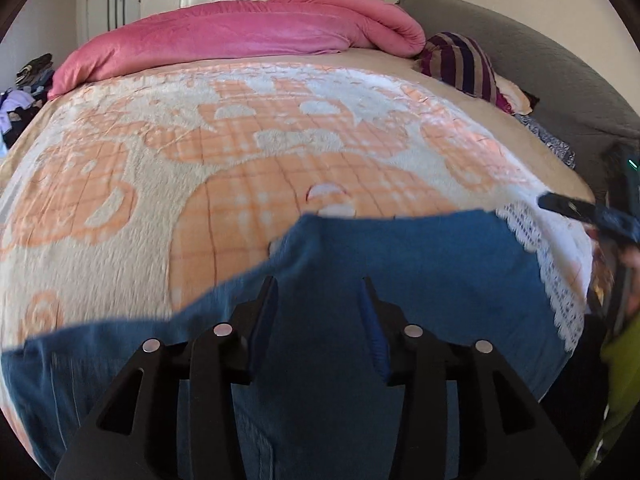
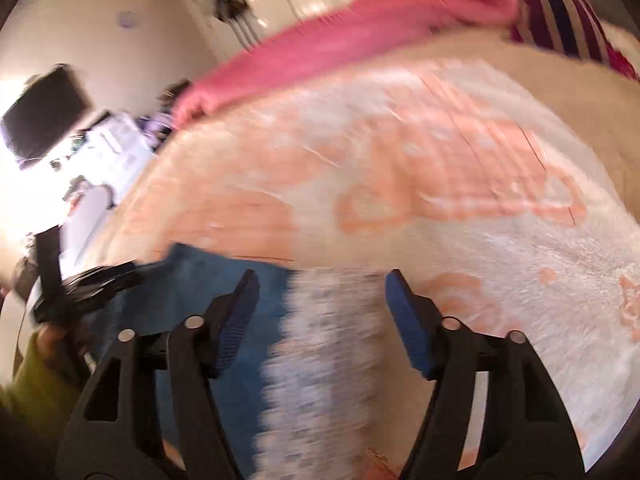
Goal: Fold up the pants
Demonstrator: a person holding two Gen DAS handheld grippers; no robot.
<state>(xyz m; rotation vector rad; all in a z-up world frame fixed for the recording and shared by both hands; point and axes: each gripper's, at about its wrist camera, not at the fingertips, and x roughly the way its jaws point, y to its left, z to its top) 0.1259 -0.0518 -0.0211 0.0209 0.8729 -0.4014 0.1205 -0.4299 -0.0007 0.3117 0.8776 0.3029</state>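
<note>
Where 2 grippers hover, blue pants (image 1: 400,272) lie flat, lace-edged.

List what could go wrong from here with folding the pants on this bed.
1. Both hand-held grippers are open, the left above the blue pants, the right above the white lace trim. Closing the right one now may pinch only lace, not denim.
2. The plush blanket under the pants could get caught in a low grasp.
3. The right wrist view is badly blurred, suggesting fast motion; a grasp could miss the edge.
</note>
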